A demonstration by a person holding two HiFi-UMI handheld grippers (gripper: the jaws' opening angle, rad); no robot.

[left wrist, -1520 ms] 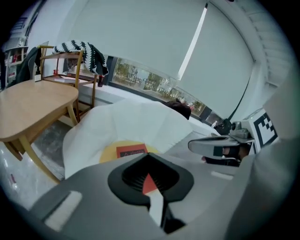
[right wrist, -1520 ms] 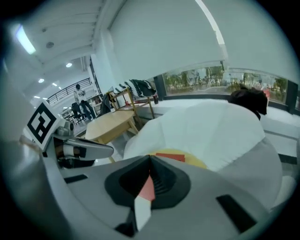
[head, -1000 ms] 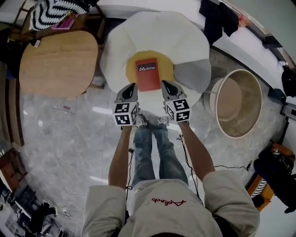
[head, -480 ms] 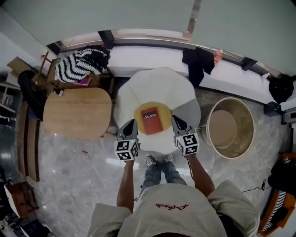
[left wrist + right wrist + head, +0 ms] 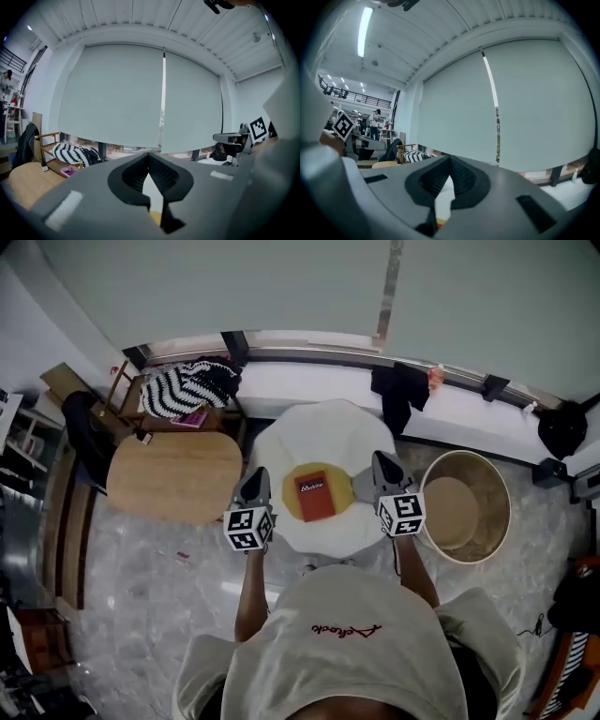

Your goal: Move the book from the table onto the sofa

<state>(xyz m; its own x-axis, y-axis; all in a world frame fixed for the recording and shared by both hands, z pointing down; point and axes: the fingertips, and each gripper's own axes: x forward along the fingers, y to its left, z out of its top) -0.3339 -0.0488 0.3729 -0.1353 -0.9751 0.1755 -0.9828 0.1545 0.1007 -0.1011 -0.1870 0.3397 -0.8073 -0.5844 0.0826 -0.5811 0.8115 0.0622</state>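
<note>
While book (image 5: 315, 496) lies mid-sofa (image 5: 281, 442), off edges, left gripper (image 5: 256, 474) and right gripper (image 5: 381, 459) flank it, jaws closed, empty; title unreadable.

One book (image 5: 314, 496) on one sofa (image 5: 281, 439), one table (image 5: 173, 474) left of the sofa, one tub (image 5: 487, 491) right of it

The book (image 5: 315, 496) is seen as a red-orange rectangle with a dark band of white print near its far edge; the print is too small to be read. It is laid flat and closed, seemingly cover up, on the yellow round middle of the sofa (image 5: 323, 432), a white seat edged with petals. The table (image 5: 173, 474), an oval of pale wood, is set just beside the sofa, apart from the book.
</note>
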